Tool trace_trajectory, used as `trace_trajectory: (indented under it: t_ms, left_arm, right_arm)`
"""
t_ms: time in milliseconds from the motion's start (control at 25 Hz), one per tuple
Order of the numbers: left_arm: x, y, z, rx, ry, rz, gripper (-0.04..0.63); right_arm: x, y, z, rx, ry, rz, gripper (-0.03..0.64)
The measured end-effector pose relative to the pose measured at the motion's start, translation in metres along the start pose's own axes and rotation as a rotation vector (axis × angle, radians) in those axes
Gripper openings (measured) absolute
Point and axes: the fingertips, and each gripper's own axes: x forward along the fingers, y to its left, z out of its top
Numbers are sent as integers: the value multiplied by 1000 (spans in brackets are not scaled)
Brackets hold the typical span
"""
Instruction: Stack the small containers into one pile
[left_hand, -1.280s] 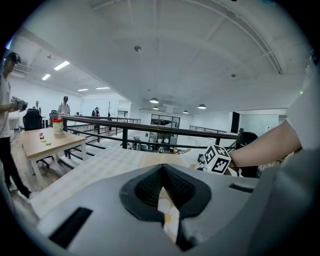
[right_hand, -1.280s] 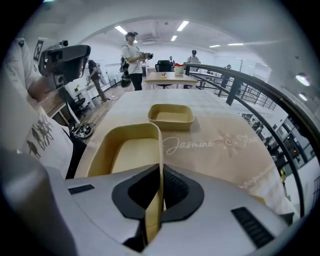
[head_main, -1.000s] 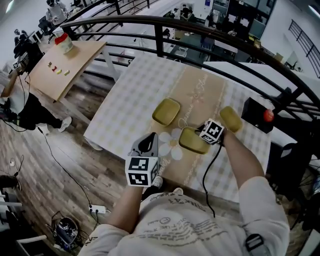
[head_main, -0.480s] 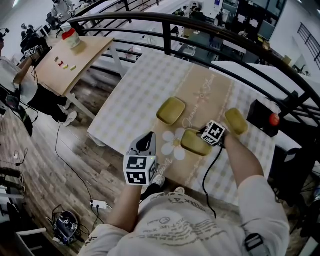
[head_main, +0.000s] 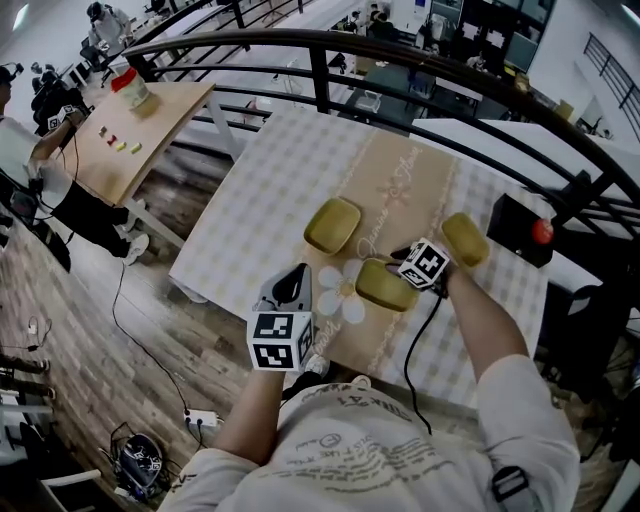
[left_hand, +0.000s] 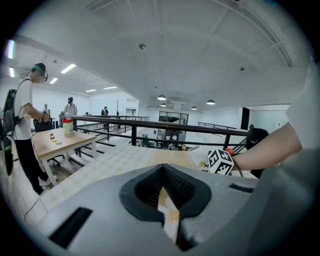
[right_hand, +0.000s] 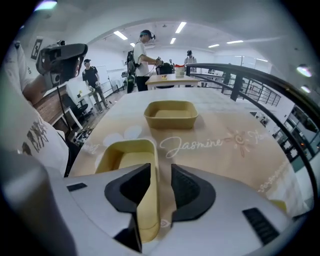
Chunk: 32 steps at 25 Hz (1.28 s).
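left claw (left_hand: 162, 172): jaws together, empty | marker cube (left_hand: 220, 161) ahead right | table (left_hand: 125, 157) below

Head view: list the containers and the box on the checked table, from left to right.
left container → middle container → right container → black box

Head view steeply down, gripper views low, sharing table (head_main: 270, 200)

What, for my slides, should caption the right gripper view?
Right gripper, jaws opening, straddles a wall of the near yellow container; second container beyond.
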Motion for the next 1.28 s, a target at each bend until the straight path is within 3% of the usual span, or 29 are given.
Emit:
trace_trajectory:
  t_ms: [80, 200, 280, 480, 800, 960, 1280]
  left_arm:
    - [3, -3, 2, 2, -5, -10, 6]
    - [7, -10, 4, 4, -12, -31, 6]
    - [10, -16, 8, 7, -20, -47, 6]
    - [16, -29, 22, 17, -55, -86, 6]
    - [29, -42, 31, 32, -84, -151, 6]
    - [32, -45, 35, 43, -93, -183, 6]
    - [34, -25, 33, 39, -97, -203, 6]
  right_arm:
    - [-14, -7, 13, 55, -86, -38, 118]
    - [-44, -16, 36, 143, -240, -104, 26]
    - [-66, -18, 50, 165, -328, -159, 5]
    - [-124, -10, 80, 217, -516, -372, 3]
    - [-197, 25, 99, 391, -829, -652, 3]
    - [-213, 44, 101, 425, -889, -731, 3]
    - [-200, 50, 125, 400, -876, -748, 3]
